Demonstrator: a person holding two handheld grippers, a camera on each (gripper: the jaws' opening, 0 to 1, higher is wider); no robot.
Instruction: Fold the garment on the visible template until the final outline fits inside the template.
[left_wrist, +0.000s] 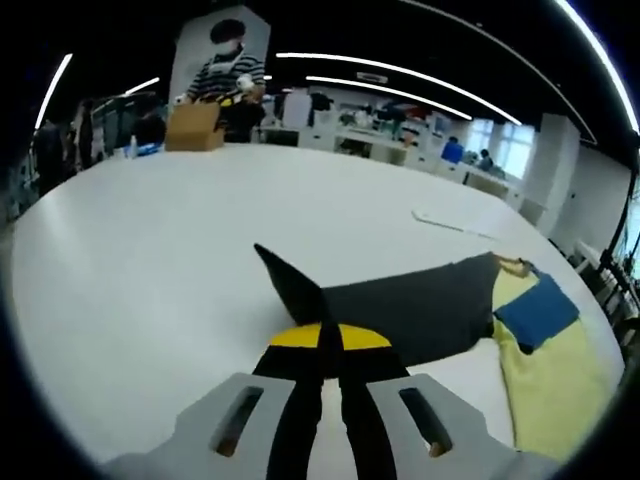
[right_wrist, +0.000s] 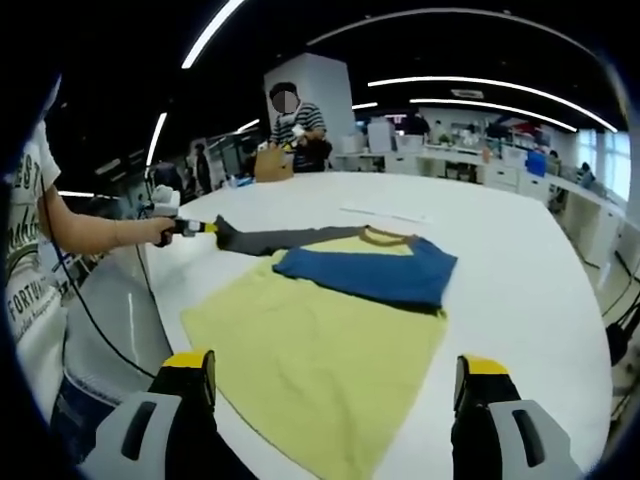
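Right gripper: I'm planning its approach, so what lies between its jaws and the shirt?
Only bare white table, seen in the right gripper view: the open right gripper hangs just short of the yellow shirt.

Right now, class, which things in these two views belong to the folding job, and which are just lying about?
Belongs to the job:
- garment, yellow with blue panel
- grey sleeve
- left gripper, shut on the sleeve's tip
- right gripper, open
- white table it lies on

Just lying about:
- cardboard box
- paper strip
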